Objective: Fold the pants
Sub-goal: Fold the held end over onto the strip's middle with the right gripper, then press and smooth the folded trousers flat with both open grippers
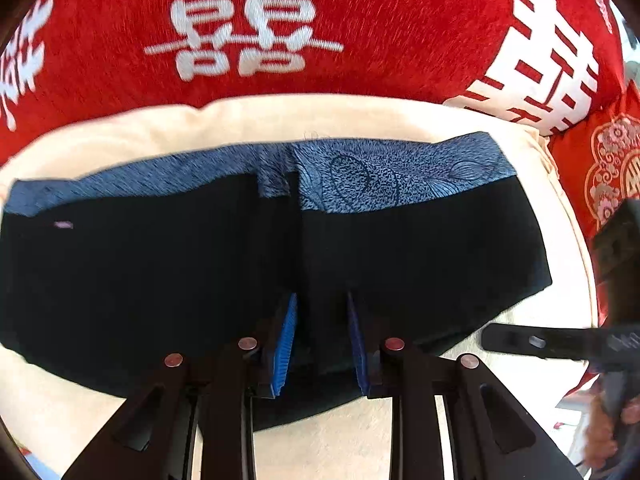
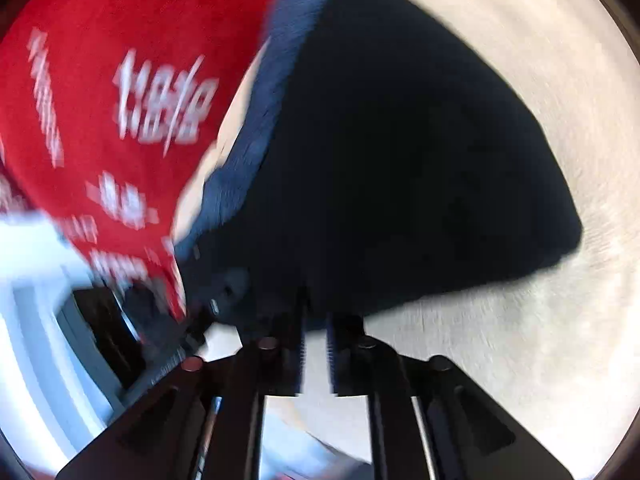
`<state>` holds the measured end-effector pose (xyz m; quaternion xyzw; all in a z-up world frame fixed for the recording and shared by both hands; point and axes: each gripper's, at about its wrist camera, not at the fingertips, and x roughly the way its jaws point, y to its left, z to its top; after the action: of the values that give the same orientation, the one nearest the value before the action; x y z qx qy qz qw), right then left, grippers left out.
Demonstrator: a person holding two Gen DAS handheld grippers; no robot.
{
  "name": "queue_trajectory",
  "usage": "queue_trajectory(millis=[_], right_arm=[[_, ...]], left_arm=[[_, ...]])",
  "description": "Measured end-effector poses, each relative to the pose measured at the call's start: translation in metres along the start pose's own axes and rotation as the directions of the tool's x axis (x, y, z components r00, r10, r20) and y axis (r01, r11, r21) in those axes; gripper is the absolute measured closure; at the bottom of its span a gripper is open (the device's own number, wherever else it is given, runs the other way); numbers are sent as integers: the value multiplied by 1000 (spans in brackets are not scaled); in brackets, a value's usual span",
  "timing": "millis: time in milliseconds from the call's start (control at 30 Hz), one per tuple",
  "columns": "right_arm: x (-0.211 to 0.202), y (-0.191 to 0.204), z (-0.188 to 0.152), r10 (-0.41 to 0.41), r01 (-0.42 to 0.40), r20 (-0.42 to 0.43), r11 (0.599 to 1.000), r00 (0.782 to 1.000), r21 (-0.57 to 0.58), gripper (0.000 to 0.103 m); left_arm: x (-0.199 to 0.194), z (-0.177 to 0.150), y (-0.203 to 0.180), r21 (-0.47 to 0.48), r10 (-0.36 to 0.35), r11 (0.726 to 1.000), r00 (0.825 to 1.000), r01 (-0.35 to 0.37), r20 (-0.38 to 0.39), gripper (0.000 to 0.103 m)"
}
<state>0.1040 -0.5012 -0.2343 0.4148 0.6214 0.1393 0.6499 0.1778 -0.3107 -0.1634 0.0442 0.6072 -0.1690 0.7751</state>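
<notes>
Between the jaws of the left gripper (image 1: 322,340) lies the near edge of the pants (image 1: 240,264), a black garment with a blue patterned waistband (image 1: 400,168) at its far side, spread flat on a cream cushion (image 1: 256,116). The blue pads (image 1: 286,344) stand moderately apart with black fabric filling the gap between them; whether they press on the cloth cannot be told, since a gap shows on either side of the fold. The right gripper (image 2: 316,344) appears in its own view with its jaws narrow, a slim gap between the pads, and the tips at the near hem of the pants (image 2: 400,140); motion blur prevents any finding on whether cloth is caught. In the left wrist view one finger of that gripper (image 1: 532,342) reaches in from the right of the jaws, just beside the garment's right corner. Judgement: the garment looks already doubled once, and the step in hand is taking the near edge for a further fold. The next move calls for both jaws to close on the near edge and carry it forward toward the waistband with corners aligned. Beyond the jaws, a red blanket (image 1: 360,40) bears large white Chinese double-happiness characters (image 1: 244,20); the small white print at the upper right is too blurred to read.
</notes>
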Motion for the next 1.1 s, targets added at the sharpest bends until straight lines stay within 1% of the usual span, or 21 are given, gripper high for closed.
queue_trajectory(millis=[33,100,167,200,233,267,300,367,433,467,500,533,567,667,800,833,900,933,967,1033,1100], right_arm=[[-11,6,-3,-20,20,15,999,1000,-50,52],[-40,17,-2,-34,46,94,990,995,-133,49],[-64,22,15,-97,127,191,980,977,-153,49],[-73,19,28,-121,158,229,976,966,-151,52],[-76,18,38,-130,169,245,975,961,-146,64],[-77,15,51,-149,188,253,972,956,-139,84],[-75,14,63,-166,205,252,969,953,-140,89],[-60,17,84,-190,231,234,959,954,-166,90],[-40,13,95,-216,249,171,948,961,-199,90],[-23,10,95,-238,259,122,944,964,-203,90],[-15,9,93,-252,271,115,942,961,-197,90],[-11,12,92,-248,272,138,942,959,-194,90],[-10,17,92,-247,274,147,940,958,-202,90],[-15,19,81,-208,227,110,951,972,-211,90],[-28,24,57,-215,229,83,938,973,-260,89],[-31,25,52,-215,230,83,936,973,-266,86],[-36,26,46,-200,214,76,938,977,-274,68],[-38,27,43,-190,202,71,938,979,-281,54],[-38,31,39,-187,199,66,936,980,-292,48],[-32,38,34,-210,215,50,923,976,-320,47],[-28,47,28,-234,232,37,908,972,-349,44]], left_arm=[[-6,0,2,4,8,1000,1000,-8,5,75],[-18,7,4,12,16,1000,1000,-16,27,75],[-20,19,1,11,16,1000,999,-16,45,75],[-19,27,-1,10,9,1000,999,-10,53,73],[-17,33,-4,11,10,1000,998,-10,57,56],[-16,38,-5,11,18,1000,998,-19,66,43],[-11,44,-11,12,26,1000,996,-27,82,43],[3,51,-18,15,44,999,997,-45,69,43],[29,48,-17,1,115,993,993,-115,24,43],[42,44,-13,-18,139,990,990,-139,-12,43],[50,39,-8,-42,134,990,990,-135,-38,42],[50,35,-3,-64,115,991,993,-116,-11,42],[47,32,-3,-60,112,992,994,-112,2,42],[42,30,-4,-40,132,990,991,-133,-37,42],[28,23,5,-101,159,981,984,-167,-81,42],[24,20,7,-115,171,977,982,-180,-84,42],[12,16,11,-143,211,965,973,-222,-91,42],[6,14,13,-157,224,959,970,-236,-92,42],[2,10,13,-166,233,955,968,-245,-89,42],[-7,6,19,-190,245,948,967,-254,-72,41],[-10,1,27,-211,248,942,965,-261,-86,18]])
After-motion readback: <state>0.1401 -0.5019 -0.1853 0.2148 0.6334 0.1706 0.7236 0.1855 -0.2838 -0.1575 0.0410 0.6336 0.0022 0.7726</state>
